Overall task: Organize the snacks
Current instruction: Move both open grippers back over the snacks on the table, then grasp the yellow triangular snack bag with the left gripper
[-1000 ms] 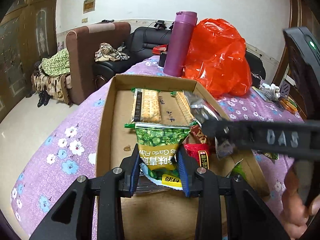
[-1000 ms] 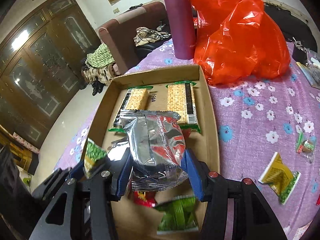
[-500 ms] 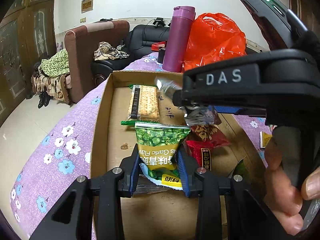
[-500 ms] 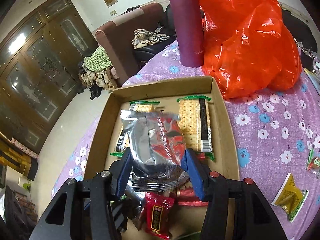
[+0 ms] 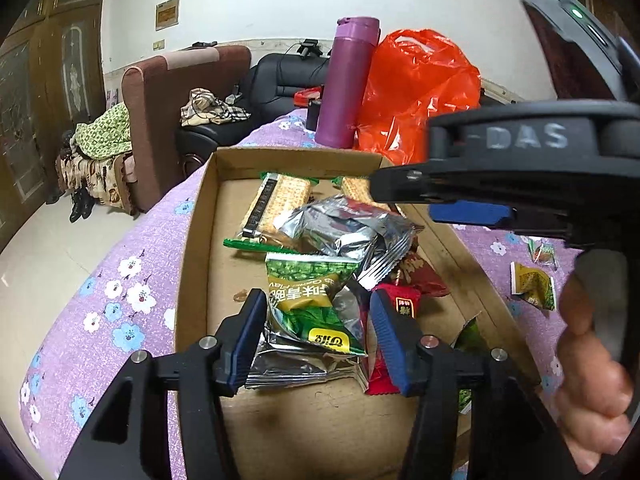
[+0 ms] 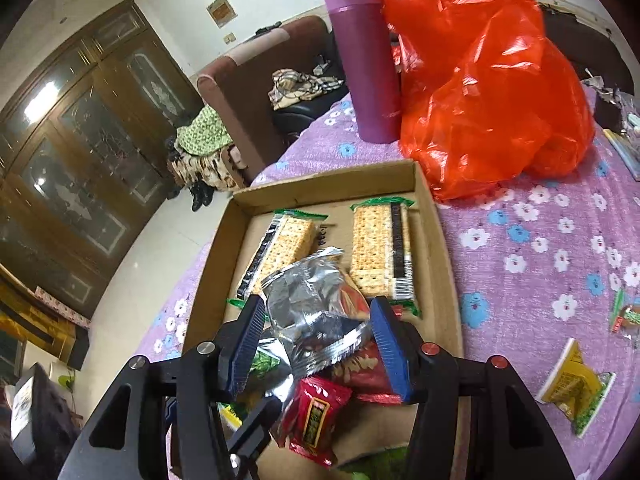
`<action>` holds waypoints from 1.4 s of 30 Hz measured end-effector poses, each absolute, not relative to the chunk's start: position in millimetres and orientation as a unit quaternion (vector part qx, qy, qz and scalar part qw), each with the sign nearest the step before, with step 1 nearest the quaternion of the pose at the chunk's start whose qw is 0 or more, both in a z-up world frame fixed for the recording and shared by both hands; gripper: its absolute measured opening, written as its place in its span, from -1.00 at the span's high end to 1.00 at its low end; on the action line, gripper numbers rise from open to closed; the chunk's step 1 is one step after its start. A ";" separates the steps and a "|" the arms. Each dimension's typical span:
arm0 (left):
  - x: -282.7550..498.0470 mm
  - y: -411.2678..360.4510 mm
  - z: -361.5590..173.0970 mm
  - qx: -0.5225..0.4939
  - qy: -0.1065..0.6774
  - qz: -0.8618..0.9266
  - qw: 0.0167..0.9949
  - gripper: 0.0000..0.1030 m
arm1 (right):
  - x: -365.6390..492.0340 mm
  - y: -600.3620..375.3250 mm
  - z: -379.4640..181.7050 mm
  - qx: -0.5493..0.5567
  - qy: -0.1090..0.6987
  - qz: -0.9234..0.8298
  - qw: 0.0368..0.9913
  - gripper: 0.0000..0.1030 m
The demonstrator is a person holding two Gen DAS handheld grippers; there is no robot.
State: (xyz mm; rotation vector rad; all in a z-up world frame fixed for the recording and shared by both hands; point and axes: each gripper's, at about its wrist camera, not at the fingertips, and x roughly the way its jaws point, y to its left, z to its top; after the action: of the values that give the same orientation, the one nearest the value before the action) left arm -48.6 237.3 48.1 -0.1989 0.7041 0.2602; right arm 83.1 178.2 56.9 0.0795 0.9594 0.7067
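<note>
While our left tool (image 5: pixel 318 336) is opening off the green pea packet (image 5: pixel 310 300) in the cardboard box (image 5: pixel 192 264), our right tool (image 6: pixel 316 344) straddles the silver packet (image 6: pixel 316 304) with slack jaws; next, fetch stray packets from the tabletop.

The table (image 6: pixel 540 240) wears purple cloth patterned with white and blue flowers. The cardboard box (image 6: pixel 440 240) is plain brown. In it lie a silver foil packet (image 6: pixel 316 300), a green pea packet (image 5: pixel 308 292) and a red packet (image 6: pixel 316 420). The fingers (image 5: pixel 244 344) carry blue pads.
</note>
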 end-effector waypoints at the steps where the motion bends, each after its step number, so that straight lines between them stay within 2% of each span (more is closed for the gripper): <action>1: -49.5 237.2 48.8 -0.098 0.342 0.127 0.926 -0.05 | 81.9 172.8 58.4 0.044 0.451 0.335 0.826 -0.16; 21: -54.5 196.3 74.0 -0.062 0.331 0.103 0.936 -0.06 | 55.3 58.1 52.9 0.117 0.461 0.317 0.821 -0.16; 37: -8.5 94.5 75.0 -0.030 0.386 -0.021 0.922 -0.06 | 34.5 -117.1 36.3 0.185 0.456 0.220 0.843 -0.15; 42: 30.1 72.3 64.6 -0.036 0.425 -0.040 0.903 -0.27 | 27.2 -150.8 33.3 0.212 0.443 0.198 0.848 -0.15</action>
State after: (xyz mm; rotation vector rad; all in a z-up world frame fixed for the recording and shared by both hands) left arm 30.1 72.3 64.6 -0.0745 0.8791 -0.0824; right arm 27.2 -150.8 33.3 0.4463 0.9334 0.4182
